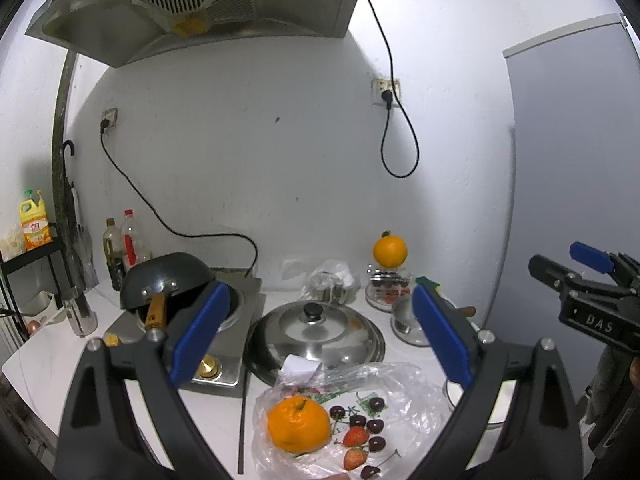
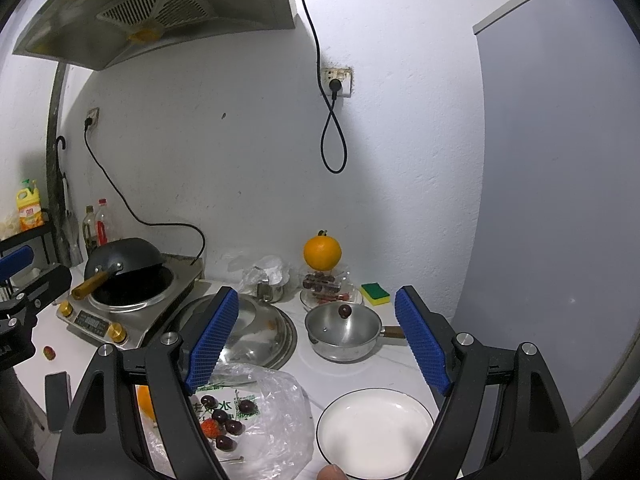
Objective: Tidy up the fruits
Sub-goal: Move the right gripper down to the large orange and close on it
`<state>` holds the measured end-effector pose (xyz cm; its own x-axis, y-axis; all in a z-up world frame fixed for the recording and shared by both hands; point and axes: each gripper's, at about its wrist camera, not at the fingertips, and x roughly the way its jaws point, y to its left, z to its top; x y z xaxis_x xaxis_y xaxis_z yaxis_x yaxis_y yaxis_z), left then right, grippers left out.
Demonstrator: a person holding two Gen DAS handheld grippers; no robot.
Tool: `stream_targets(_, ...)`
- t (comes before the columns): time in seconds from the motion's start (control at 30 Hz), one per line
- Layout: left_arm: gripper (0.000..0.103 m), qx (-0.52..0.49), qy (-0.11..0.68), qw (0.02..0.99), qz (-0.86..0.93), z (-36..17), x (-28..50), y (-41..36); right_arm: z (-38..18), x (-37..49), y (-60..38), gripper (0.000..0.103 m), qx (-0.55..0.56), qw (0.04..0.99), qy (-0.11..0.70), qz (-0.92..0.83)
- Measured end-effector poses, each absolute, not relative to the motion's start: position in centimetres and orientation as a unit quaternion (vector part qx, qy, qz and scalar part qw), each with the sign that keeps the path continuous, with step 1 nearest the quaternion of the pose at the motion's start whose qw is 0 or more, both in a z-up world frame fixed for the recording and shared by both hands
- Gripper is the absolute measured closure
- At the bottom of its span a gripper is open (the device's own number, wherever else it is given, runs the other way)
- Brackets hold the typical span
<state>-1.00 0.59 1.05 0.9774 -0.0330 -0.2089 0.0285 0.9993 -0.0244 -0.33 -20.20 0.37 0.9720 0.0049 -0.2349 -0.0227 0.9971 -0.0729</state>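
A clear plastic bag (image 1: 400, 396) lies spread on the white counter with fruit on it: an orange (image 1: 298, 424), two strawberries (image 1: 355, 436) and several dark cherries (image 1: 376, 426). My left gripper (image 1: 320, 336) hangs open above and behind the bag, nothing between its blue pads. My right gripper (image 2: 316, 344) is open too, held over the gap between the plastic bag (image 2: 272, 420) and an empty white plate (image 2: 376, 432). The cherries (image 2: 224, 416) and a strawberry (image 2: 211, 427) show beside its left finger. A second orange (image 2: 322, 254) sits on a clear container at the back.
A big steel lid (image 1: 316, 332) lies behind the bag. A small lidded pot (image 2: 344, 332), a green sponge (image 2: 375, 294), a wok (image 2: 124, 260) on a cooker (image 2: 120, 312) and bottles (image 1: 120, 248) crowd the counter. A fingertip (image 2: 332, 472) shows at the bottom edge.
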Motion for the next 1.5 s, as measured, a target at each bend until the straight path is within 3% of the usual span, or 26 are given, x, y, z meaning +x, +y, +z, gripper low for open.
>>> stream_targets(0.37, 0.009, -0.011, 0.142, 0.990, -0.008, -1.5, 0.7, 1.5, -1.9, 1.3, -19.1, 0.020, -0.052, 0.989, 0.135, 0.033)
stream_targets(1.5, 0.012, -0.055, 0.311, 0.948, 0.039, -16.6, 5.0, 8.9, -14.8, 8.6, -11.7, 0.020, -0.075, 0.943, 0.280, 0.165)
